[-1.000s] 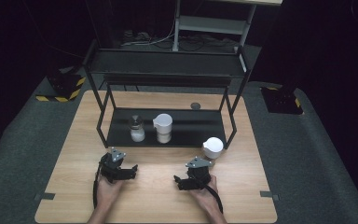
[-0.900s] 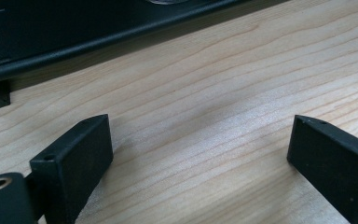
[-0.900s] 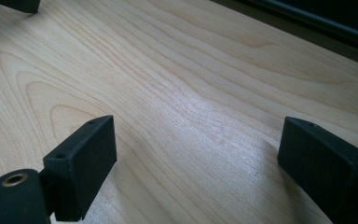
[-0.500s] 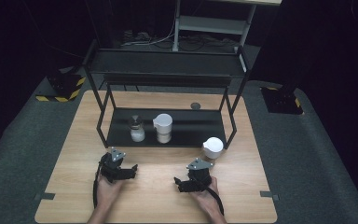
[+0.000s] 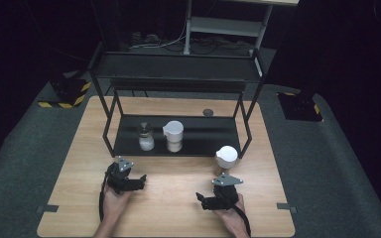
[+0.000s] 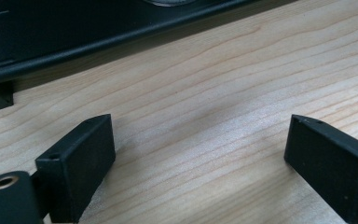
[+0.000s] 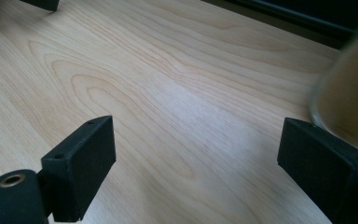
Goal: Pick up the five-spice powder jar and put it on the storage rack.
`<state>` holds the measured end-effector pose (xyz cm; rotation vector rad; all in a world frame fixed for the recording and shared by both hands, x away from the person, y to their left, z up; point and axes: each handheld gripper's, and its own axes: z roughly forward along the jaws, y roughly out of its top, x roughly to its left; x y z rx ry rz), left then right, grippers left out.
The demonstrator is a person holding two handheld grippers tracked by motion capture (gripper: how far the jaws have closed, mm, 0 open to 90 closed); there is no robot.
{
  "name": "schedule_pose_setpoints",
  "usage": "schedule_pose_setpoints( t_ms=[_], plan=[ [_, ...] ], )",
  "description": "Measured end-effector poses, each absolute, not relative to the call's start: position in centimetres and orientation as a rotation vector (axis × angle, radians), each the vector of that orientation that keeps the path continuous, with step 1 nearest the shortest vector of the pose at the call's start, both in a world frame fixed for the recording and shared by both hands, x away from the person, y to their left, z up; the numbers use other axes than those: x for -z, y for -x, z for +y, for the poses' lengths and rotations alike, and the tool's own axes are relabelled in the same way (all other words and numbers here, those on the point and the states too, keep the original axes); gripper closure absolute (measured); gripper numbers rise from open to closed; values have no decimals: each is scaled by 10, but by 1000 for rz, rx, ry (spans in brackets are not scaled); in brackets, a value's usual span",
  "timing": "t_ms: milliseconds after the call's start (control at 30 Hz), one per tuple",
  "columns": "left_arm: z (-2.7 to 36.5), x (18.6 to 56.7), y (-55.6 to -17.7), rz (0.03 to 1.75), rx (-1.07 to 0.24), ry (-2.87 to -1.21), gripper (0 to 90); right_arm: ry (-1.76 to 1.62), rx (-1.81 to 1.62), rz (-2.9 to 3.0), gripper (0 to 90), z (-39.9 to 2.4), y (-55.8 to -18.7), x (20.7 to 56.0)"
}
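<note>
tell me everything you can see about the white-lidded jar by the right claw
The jar stands upright on the wooden table, just outside the front right corner of the black rack. It has a round white lid with a small spout-like lip and a clear body holding something tan. In the right gripper view its blurred glass wall rises just beyond one jaw of the right claw, whose jaws stand open with bare table between them. Whether that jaw touches it can't be told.

I see a light wooden table (image 5: 178, 208) on grey carpet (image 5: 327, 163), a black 2-tier metal rack (image 5: 178, 79) standing on it, a yellow-black striped base (image 5: 67, 94) to the left, darkness beyond.
</note>
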<state>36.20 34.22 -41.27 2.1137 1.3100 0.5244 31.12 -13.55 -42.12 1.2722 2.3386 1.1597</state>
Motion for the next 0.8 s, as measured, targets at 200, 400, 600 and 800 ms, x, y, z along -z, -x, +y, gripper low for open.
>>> schedule_pose_setpoints(
  t_ms=[200,400,600,800],
  plan=[
    [342,413,-362,1310,-523,-2113,92,-1301,-1123,2312,111,-147,-300,419],
    [343,413,-362,1308,-519,-2115,90,-1365,-1099,2270,111,-159,-293,422],
    [342,413,-362,1307,-519,-2116,87,-1435,-1099,2198,108,-169,-290,424],
    [342,413,-362,1307,-520,-2116,87,-1472,-1095,2140,107,-172,-296,425]
  ],
)
